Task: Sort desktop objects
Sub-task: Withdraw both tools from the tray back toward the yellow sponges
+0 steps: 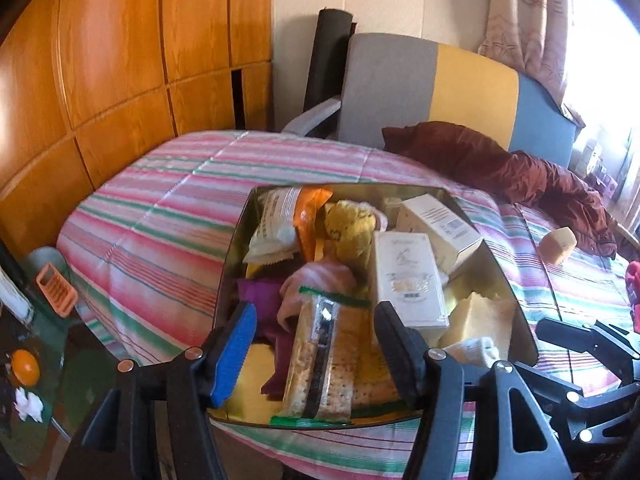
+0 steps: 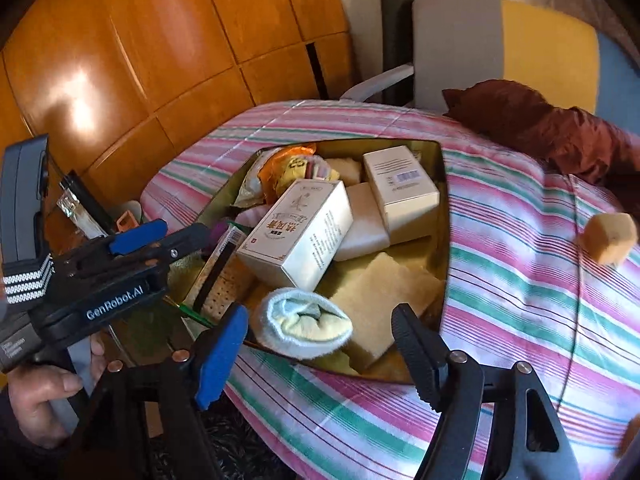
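Observation:
A golden tin (image 1: 236,248) (image 2: 443,200) sits on the striped cloth, full of items. It holds two white boxes (image 1: 408,280) (image 2: 296,236), snack bags (image 1: 276,220), a yellow sponge slab (image 2: 384,292) and a cracker packet (image 1: 320,364). My left gripper (image 1: 316,312) is open over the tin's near end. The cracker packet lies between its fingers with a gap on each side. My right gripper (image 2: 320,316) is open around a rolled pale sock (image 2: 308,328) that rests at the tin's near rim, pads clear of it. A loose sponge cube (image 1: 558,245) (image 2: 610,238) lies on the cloth to the right.
A red-brown garment (image 1: 520,168) is heaped at the back right, in front of a grey, yellow and blue chair (image 1: 400,84). Wooden cabinet doors (image 1: 120,60) stand to the left. An orange plastic item (image 1: 56,294) is low at the left. A hand (image 2: 40,400) holds the left gripper's handle.

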A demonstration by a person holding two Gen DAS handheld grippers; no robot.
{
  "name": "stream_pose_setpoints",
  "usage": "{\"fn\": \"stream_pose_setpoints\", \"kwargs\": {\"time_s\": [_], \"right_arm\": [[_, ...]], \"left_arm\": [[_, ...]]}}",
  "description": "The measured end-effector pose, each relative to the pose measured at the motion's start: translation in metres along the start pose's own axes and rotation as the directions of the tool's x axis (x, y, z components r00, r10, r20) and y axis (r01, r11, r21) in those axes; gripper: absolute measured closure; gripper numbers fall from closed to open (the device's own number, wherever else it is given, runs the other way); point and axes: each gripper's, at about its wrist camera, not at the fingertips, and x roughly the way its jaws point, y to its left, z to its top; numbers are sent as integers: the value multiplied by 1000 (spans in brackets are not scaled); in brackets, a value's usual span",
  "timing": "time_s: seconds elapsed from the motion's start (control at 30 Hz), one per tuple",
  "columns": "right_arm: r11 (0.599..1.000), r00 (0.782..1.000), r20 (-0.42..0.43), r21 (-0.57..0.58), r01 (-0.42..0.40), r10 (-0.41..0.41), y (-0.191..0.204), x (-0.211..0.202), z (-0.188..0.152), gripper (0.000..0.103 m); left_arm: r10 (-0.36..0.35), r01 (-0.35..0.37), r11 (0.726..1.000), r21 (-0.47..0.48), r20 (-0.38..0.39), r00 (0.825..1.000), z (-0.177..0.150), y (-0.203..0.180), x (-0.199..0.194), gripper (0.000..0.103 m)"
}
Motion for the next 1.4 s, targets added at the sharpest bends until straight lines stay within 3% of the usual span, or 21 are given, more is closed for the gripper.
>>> {"fn": "stream_pose_setpoints", "kwargs": {"time_s": [0.43, 0.73, 0.87, 1.1, 1.2, 1.4], "right_arm": [[988, 996, 54, 137, 65, -73, -45, -42, -27, 20], [957, 982, 71, 248, 153, -175, -97, -76, -51, 17], [928, 968, 68, 308, 211, -242, -127, -96, -63, 16], [857, 925, 31, 389, 339, -379, -179, -138, -87, 14], [812, 901, -6, 432, 393, -433, -204, -159, -103, 12], [751, 878, -109, 475, 458, -466, -251, -172, -128, 9]], "left_arm": [[-44, 38, 995, 95, 64, 997, 16, -34, -26, 41], [-117, 98, 973, 207, 82, 990, 28, -81, -32, 41], [-173, 148, 951, 271, 74, 982, 31, -111, -31, 41], [-275, 249, 900, 357, 22, 961, 28, -159, -25, 41], [-303, 278, 878, 391, 2, 953, 23, -176, -24, 41], [-331, 324, 851, 415, -57, 942, 17, -199, -14, 41]]}}
